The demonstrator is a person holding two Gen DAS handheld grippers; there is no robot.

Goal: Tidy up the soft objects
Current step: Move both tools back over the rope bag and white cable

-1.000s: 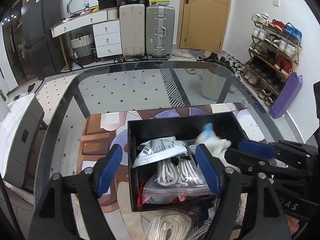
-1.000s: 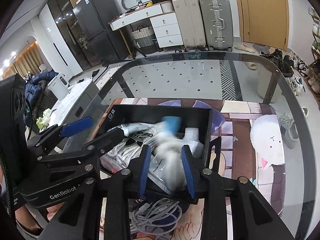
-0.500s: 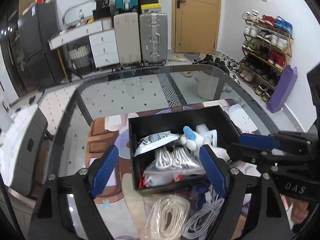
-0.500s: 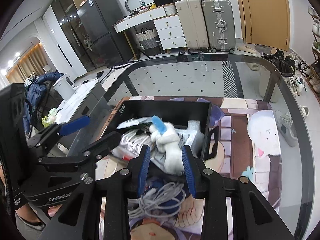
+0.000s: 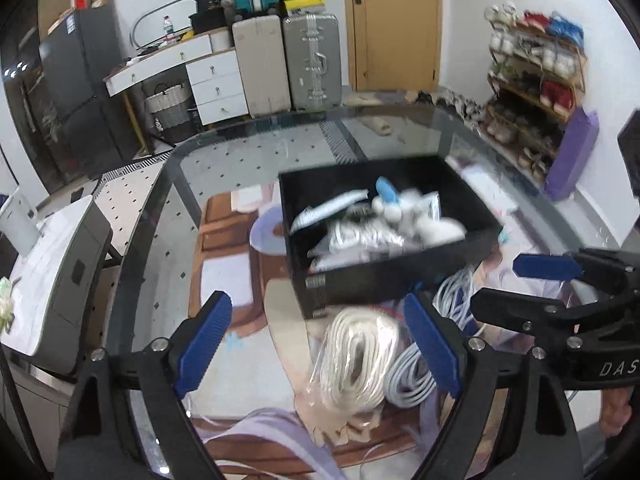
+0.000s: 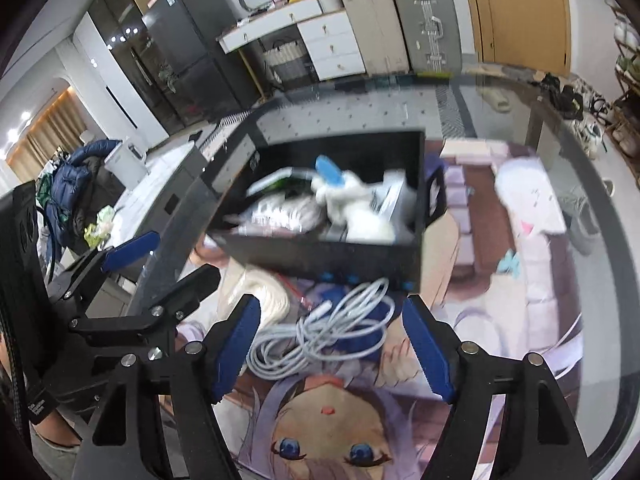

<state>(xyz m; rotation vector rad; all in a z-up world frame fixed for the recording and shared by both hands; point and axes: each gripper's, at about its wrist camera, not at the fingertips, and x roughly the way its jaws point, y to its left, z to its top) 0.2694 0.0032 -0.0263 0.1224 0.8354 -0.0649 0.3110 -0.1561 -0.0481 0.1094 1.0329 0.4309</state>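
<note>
A black box (image 5: 384,280) (image 6: 332,254) stands on the printed mat and holds bagged ropes and a white plush toy with a blue ear (image 5: 404,212) (image 6: 348,196). In front of the box lie a bagged white rope coil (image 5: 356,352) (image 6: 264,296) and a loose white cable bundle (image 5: 412,376) (image 6: 324,336). My left gripper (image 5: 320,344) is open and empty above the rope bag. My right gripper (image 6: 332,348) is open and empty above the cable bundle. Each gripper shows at the edge of the other's view.
The mat (image 6: 328,432) with a cartoon face covers a glass table (image 5: 224,160). Suitcases (image 5: 288,64), a white desk, a dark fridge and a shoe rack (image 5: 536,80) stand around the room. A grey appliance (image 5: 60,280) sits left of the table.
My right gripper let go of the plush toy into the box and opened. Both grippers pulled back toward me, away from the box, over the rope bag and cables.
</note>
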